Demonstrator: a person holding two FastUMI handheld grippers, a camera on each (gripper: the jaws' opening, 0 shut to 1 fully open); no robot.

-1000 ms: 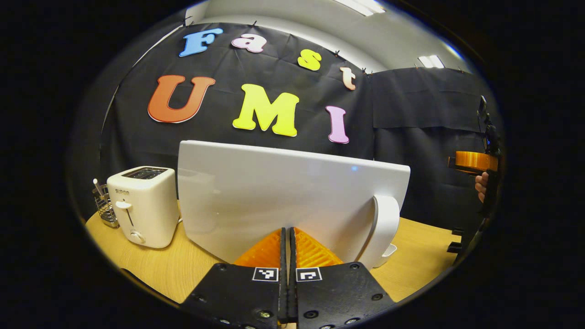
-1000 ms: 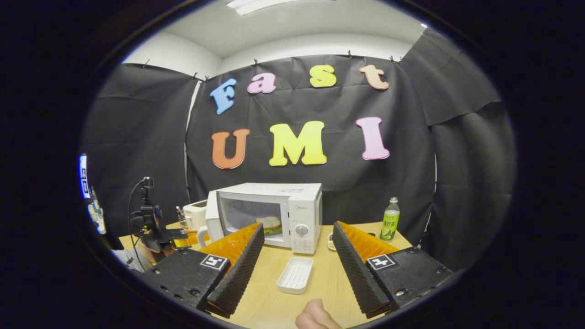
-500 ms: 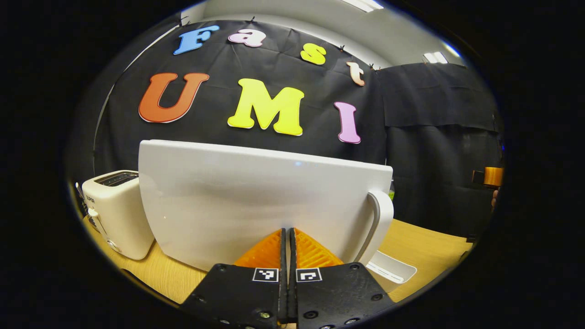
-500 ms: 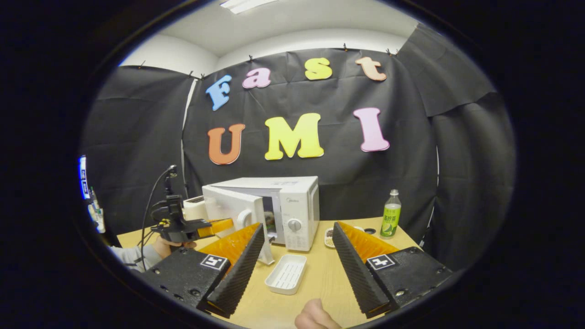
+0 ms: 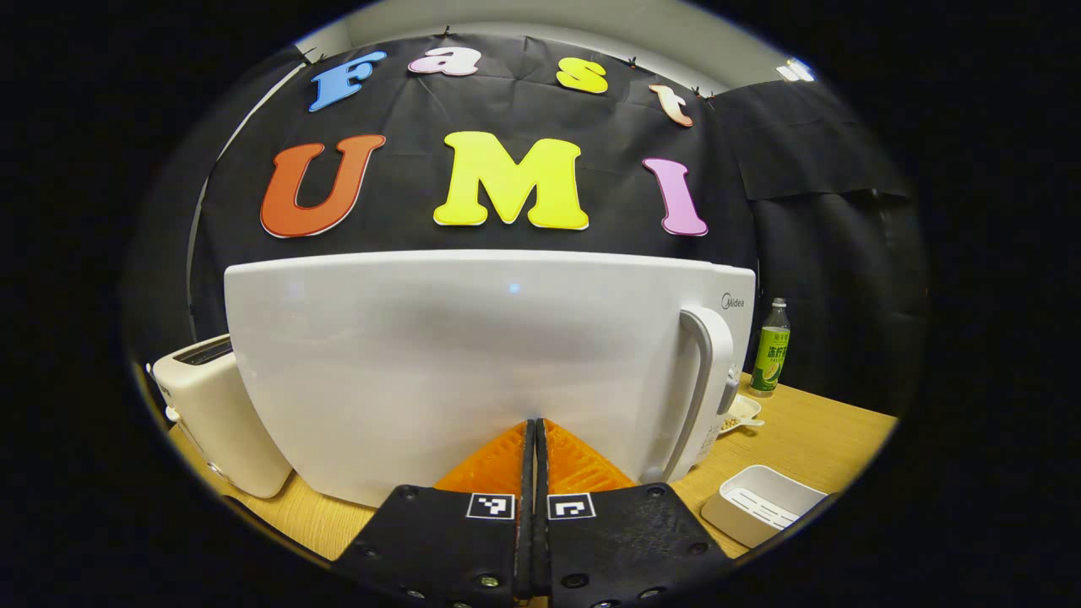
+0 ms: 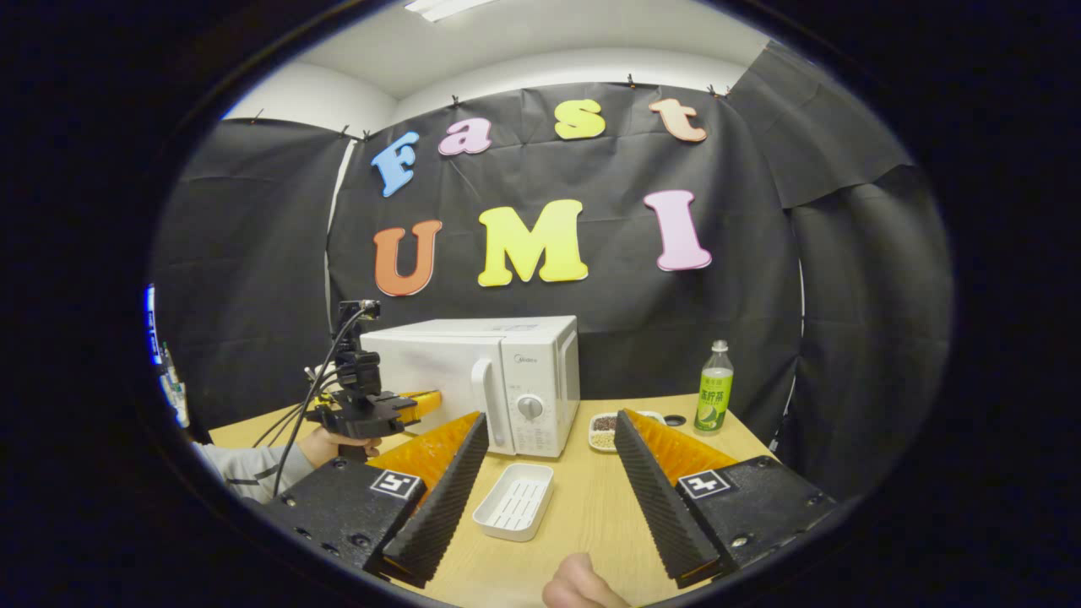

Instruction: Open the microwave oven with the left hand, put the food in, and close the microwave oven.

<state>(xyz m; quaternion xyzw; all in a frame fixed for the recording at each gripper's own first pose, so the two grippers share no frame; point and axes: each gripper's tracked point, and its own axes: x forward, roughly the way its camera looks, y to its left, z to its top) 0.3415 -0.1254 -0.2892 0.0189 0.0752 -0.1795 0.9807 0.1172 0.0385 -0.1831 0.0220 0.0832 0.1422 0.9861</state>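
- On table [image 6: 591, 507], at 12 o'clock in left gripper view: microwave [image 5: 473, 363], door flush to body.
- Left gripper [image 5: 534, 435]: fingers pressed together, tips against door, gripping nothing.
- Right gripper [image 6: 549, 447]: jaws wide, empty.
- Tray [image 6: 513, 501] at microwave's 6 o'clock; bottle [image 6: 714, 399] at 3.

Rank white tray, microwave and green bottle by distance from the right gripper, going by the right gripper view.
From the right gripper:
1. White tray, on the table just ahead, between the fingers.
2. Microwave, behind the tray, left of centre.
3. Green bottle, far right, near the wall.
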